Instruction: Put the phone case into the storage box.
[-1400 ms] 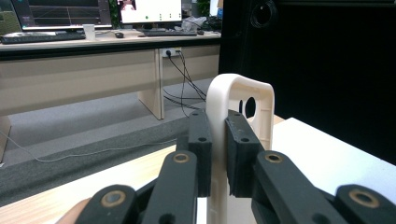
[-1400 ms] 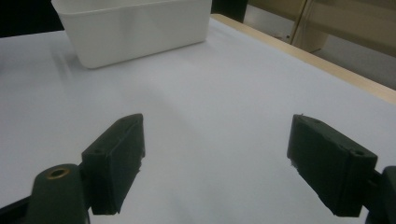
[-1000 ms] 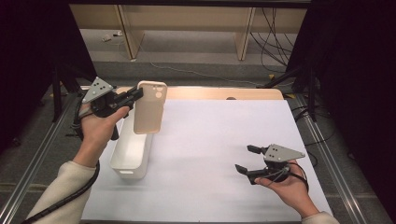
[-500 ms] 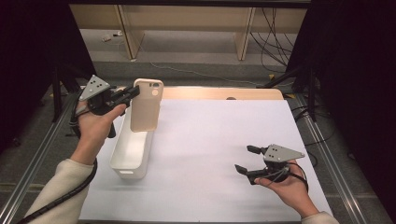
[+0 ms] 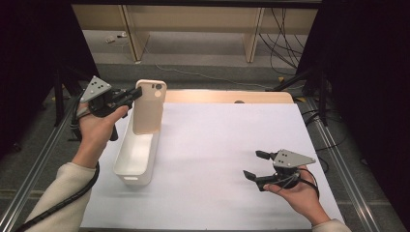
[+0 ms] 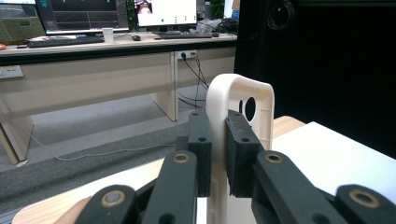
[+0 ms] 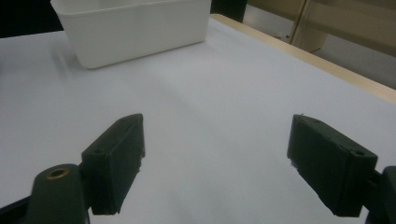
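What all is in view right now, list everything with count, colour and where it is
phone case: one, cream, upright over the bin's far end, clamped by its edge
bin: one, white, oblong, open-topped, left part of the sheet
paper sheet: one, white, covering most of the table
table: one, light wood, far edge showing beyond the sheet
cables: several, dark, on the floor behind the table
left gripper: one, black, shut on the phone case
right gripper: one, black, jaws apart, low over the sheet's right side, nothing between them
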The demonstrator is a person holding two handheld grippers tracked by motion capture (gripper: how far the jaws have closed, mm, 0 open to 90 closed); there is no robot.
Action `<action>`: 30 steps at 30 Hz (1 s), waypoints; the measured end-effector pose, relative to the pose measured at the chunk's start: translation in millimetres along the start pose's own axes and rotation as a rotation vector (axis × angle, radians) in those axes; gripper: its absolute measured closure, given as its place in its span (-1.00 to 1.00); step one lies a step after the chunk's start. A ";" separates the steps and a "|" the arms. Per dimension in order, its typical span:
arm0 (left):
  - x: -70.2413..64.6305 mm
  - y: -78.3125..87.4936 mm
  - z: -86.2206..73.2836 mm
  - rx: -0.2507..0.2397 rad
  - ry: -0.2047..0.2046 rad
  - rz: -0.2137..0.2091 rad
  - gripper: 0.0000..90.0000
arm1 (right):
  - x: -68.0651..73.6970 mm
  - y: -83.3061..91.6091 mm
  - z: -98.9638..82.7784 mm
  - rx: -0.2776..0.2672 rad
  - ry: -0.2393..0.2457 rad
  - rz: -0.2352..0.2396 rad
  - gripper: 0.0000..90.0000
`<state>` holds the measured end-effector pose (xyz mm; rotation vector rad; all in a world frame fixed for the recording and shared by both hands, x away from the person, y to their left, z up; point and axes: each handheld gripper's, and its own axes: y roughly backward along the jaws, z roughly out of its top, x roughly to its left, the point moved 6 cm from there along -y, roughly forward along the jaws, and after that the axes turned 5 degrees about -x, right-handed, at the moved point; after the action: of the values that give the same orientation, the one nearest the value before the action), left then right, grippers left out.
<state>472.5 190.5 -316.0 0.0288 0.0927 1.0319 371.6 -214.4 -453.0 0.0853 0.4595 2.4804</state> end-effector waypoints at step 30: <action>10.1 -5.7 -1.3 0.006 -0.004 0.022 0.82 | 0.6 -0.9 -0.9 0.006 -0.004 0.001 -0.55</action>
<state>482.5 196.3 -318.3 0.0374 0.0921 1.0536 371.4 -213.7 -454.2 0.0923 0.4652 2.4792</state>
